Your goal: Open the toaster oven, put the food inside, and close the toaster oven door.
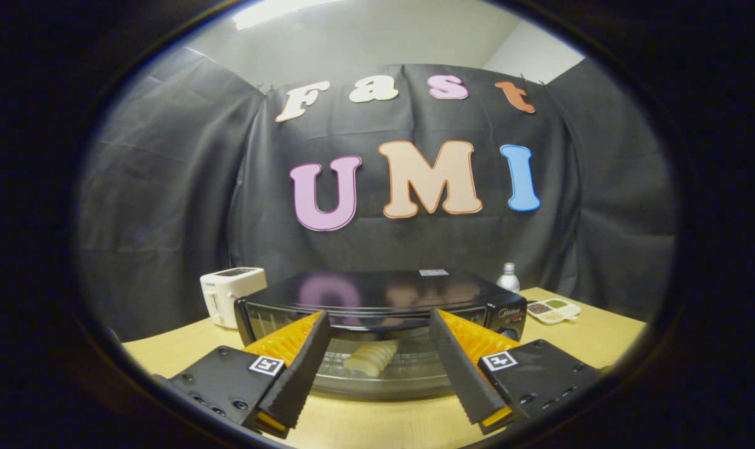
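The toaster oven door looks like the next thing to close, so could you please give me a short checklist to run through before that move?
1. Door is down and open: ok.
2. Food lies on the rack inside the toaster oven: ok.
3. Food sits fully behind the door line: cannot tell, it lies near the front edge.
4. Gripper is open and holds nothing: ok.
5. Nothing rests on the open door glass: ok.
6. Gripper is under the door's front edge, ready to lift it: not ok, its fingers are above the door, on either side of the food.
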